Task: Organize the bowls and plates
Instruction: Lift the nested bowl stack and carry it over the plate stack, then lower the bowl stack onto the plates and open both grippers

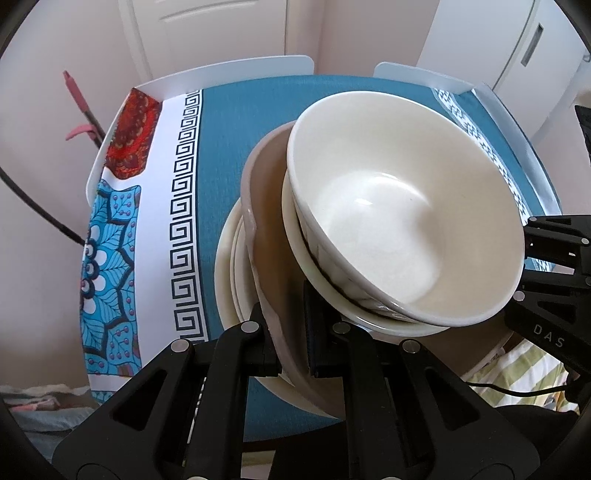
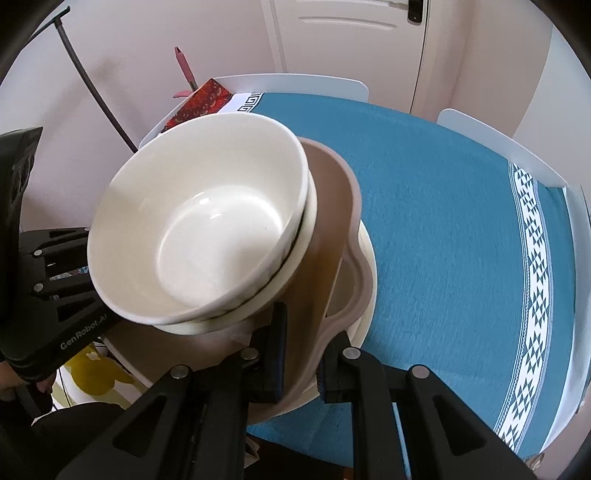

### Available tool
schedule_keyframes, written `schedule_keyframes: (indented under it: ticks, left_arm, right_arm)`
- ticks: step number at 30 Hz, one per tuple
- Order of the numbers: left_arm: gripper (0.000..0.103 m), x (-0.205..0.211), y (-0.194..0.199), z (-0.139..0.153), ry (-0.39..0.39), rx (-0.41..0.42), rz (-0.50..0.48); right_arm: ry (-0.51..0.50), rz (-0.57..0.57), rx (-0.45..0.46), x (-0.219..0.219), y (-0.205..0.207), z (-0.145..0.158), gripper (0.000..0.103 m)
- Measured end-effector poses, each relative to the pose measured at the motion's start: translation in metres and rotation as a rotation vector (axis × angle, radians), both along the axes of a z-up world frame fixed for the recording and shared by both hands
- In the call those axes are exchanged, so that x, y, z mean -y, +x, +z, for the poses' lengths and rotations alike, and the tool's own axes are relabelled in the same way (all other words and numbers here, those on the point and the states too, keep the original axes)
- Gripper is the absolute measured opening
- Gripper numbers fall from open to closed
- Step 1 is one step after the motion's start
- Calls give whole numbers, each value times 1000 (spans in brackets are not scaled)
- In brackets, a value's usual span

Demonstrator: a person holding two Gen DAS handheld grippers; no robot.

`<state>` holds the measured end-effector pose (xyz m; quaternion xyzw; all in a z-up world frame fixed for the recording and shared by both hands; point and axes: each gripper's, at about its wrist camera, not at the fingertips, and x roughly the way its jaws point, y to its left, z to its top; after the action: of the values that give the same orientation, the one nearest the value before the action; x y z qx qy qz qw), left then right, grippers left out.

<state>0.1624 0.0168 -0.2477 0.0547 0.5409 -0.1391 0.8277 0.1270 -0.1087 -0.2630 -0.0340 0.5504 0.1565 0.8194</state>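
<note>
A stack of dishes stands on the blue tablecloth. A white bowl point(image 1: 402, 236) sits on top, nested in a second white bowl point(image 1: 295, 229), inside a tilted beige wavy-rimmed dish point(image 1: 266, 206), over cream plates point(image 1: 225, 280). My left gripper point(image 1: 290, 354) is shut on the beige dish's near rim. My right gripper point(image 2: 301, 369) is shut on the opposite rim of the same beige dish point(image 2: 332, 221). The top white bowl point(image 2: 207, 229) shows in the right wrist view too. Each gripper shows at the other view's edge.
The table is covered by a blue cloth point(image 2: 443, 206) with white patterned borders point(image 1: 184, 206), and its white raised edges point(image 1: 236, 70) show at the back. A white door point(image 2: 347, 33) and walls stand behind. A pink object point(image 1: 79, 107) and a dark cable lie left of the table.
</note>
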Motion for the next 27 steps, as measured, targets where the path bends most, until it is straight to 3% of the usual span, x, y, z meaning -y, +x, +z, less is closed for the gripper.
schedule_keyframes:
  ticks: [10, 15, 22, 25, 27]
  left_arm:
    - [8, 6, 2, -3, 40, -59, -55]
    - [10, 10, 2, -2, 76, -88, -93]
    - [13, 14, 6, 1, 70, -161, -137]
    - [16, 14, 6, 3, 62, -177, -130]
    - [26, 15, 4, 7, 54, -180, -128]
  right_arm:
    - [20, -42, -73, 1, 4, 0, 13]
    - [-2, -45, -114, -4, 4, 1, 21]
    - [-11, -55, -150, -10, -1, 7, 31]
    - [0, -40, -155, -13, -4, 12, 48]
    - [-10, -35, -148, -13, -5, 14, 81]
